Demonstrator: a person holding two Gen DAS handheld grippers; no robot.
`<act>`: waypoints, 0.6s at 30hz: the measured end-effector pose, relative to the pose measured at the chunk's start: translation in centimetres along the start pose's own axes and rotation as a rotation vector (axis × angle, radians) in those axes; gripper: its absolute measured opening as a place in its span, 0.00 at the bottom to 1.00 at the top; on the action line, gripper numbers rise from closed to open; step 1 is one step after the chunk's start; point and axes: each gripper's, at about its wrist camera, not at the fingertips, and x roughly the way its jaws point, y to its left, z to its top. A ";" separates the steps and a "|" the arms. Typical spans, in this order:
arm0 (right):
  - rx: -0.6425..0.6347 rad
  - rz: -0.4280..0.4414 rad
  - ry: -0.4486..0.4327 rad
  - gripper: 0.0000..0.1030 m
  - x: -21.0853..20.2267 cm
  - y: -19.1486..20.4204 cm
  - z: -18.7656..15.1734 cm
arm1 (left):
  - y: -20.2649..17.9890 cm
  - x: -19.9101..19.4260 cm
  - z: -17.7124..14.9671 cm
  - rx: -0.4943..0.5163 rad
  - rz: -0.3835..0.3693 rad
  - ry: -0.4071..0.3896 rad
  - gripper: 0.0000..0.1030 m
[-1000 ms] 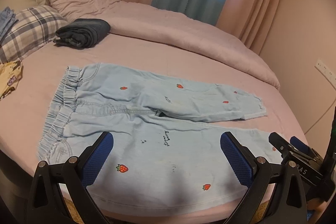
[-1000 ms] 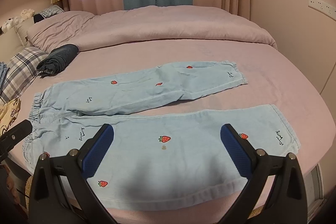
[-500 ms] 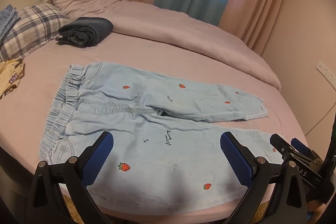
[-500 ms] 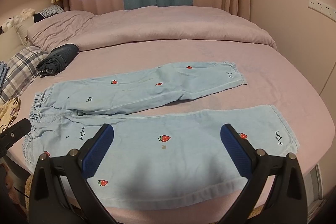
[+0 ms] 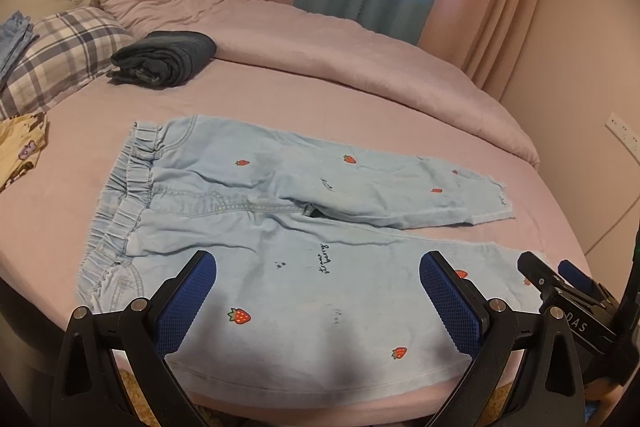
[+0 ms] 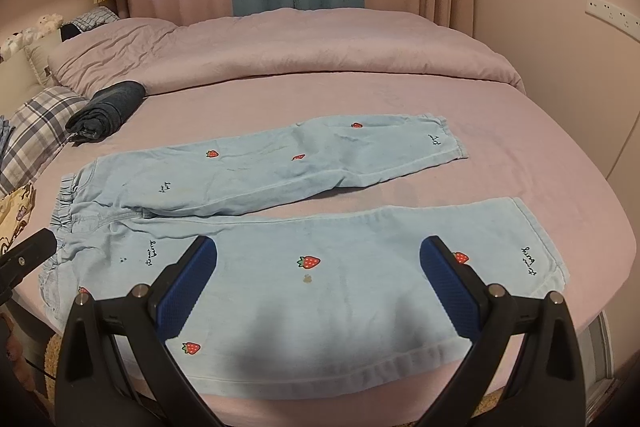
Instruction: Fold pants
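Note:
Light blue pants [image 5: 256,227] with red strawberry prints lie flat on the pink bed, waistband to the left, both legs spread apart toward the right. In the right wrist view the same pants [image 6: 320,267] show both legs, the near leg running to the bed's right edge. My left gripper [image 5: 318,297] hovers open above the near leg close to the waistband, holding nothing. My right gripper [image 6: 318,283] hovers open above the middle of the near leg, also empty. The right gripper's body [image 5: 568,303] shows at the right edge of the left wrist view.
A rolled dark garment [image 5: 168,59] lies beyond the waistband beside a plaid pillow [image 5: 56,59]. A yellow printed cloth [image 5: 20,151] sits at the left. A bunched pink duvet [image 6: 300,47] fills the far side. The bed edge [image 6: 608,267] curves close on the right.
Both views have shifted slightly, with the pants sliding a little lower in the left wrist view. Both grippers stay open and the pants lie as before.

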 end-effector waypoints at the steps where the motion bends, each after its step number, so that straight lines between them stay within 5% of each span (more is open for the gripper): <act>1: 0.000 0.000 0.000 0.99 0.0 0.0 0.0 | 0.0 0.0 0.0 0.000 0.000 0.001 0.99; 18: -0.010 -0.001 0.003 0.99 0.1 0.3 -0.1 | 0.0 0.2 0.0 0.004 0.003 0.007 0.99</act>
